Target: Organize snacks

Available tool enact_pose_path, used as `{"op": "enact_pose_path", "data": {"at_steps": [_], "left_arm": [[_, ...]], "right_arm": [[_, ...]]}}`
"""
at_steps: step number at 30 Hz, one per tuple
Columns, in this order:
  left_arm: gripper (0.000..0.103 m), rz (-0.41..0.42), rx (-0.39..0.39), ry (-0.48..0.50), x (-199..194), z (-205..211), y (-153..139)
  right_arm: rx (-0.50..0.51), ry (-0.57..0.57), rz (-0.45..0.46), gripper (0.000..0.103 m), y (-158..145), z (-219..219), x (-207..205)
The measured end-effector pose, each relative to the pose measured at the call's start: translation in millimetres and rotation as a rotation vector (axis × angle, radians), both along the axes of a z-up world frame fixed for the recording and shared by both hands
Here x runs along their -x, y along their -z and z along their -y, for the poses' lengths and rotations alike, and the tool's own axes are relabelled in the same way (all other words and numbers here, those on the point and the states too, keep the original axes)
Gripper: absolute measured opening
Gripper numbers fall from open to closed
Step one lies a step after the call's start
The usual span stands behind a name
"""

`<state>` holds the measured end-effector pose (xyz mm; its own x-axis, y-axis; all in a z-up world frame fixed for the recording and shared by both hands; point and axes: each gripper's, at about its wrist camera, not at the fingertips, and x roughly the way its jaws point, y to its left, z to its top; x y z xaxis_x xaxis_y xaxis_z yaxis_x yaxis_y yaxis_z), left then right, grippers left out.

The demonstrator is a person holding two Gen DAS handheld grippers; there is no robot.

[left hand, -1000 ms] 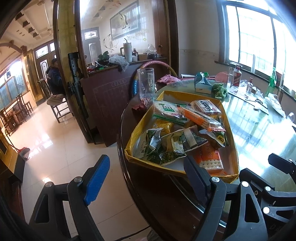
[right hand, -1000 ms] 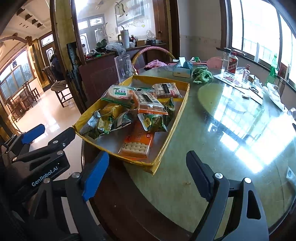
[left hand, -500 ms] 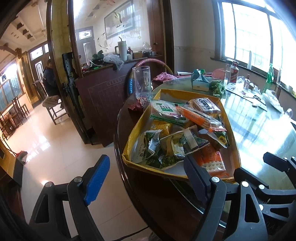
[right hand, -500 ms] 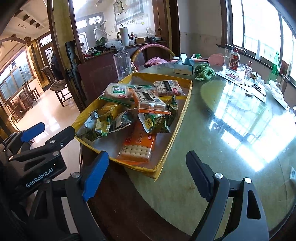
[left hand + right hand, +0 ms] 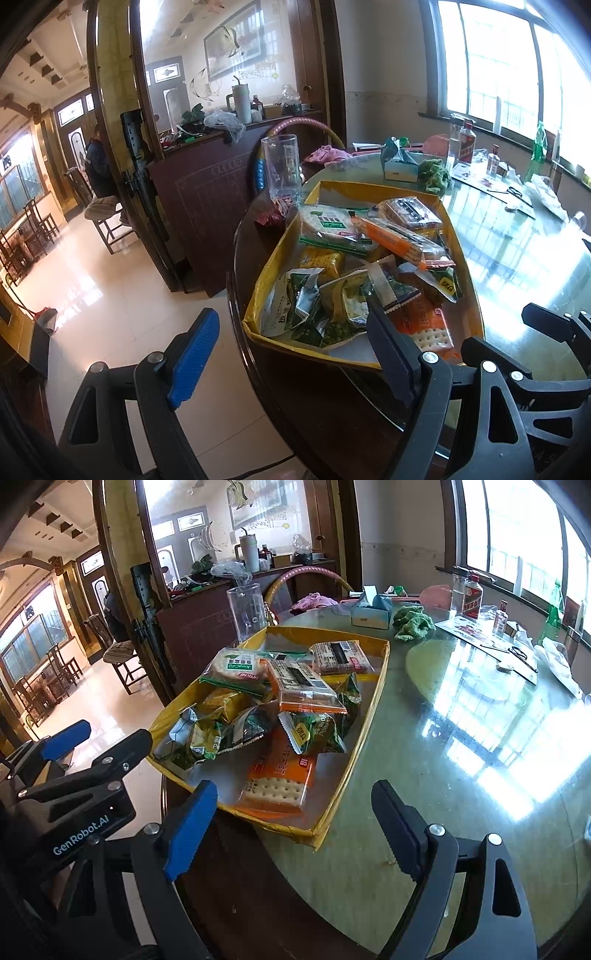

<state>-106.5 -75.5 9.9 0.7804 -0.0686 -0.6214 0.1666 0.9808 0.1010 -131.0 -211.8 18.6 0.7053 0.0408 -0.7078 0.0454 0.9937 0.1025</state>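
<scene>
Snacks in crinkled packets are heaped in a shallow yellow cardboard tray (image 5: pixel 364 731), which is set at the near edge of the round glass-topped bench (image 5: pixel 461 746). Beyond the tray, a tall clear plastic tumbler (image 5: pixel 246 611) is stood at the bench edge, a white-and-teal tissue box (image 5: pixel 370 616) is placed further in, and a crumpled green cloth (image 5: pixel 412 622) is laid just beside the box. Within the tray, an orange packet of square crackers (image 5: pixel 280 781) is laid flat at the near end, partly covered by green pea-snack packets (image 5: pixel 314 733). A second orange packet with a barcode label (image 5: pixel 301 688) is propped across the middle of the heap, a green-and-white packet of round biscuits (image 5: pixel 236 670) is rested at the far left, and a brown-wrapped packet (image 5: pixel 341 657) is placed at the far end. The left tongs (image 5: pixel 291 354) are held with the jaws spread wide, short of the tray's near left corner and empty. The right tongs (image 5: pixel 295 823) are likewise spread wide and empty, poised over the bench just short of the tray's near edge.
</scene>
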Motion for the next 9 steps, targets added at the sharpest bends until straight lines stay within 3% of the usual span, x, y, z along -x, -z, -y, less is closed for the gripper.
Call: {"op": "enact_pose_path", "data": {"at_steps": [9], "left_arm": [[0.082, 0.003, -0.007, 0.035, -6.9, 4.3, 2.6]], "right_arm": [[0.0, 0.011, 0.002, 0.086, 0.9, 0.5, -2.2]]}}
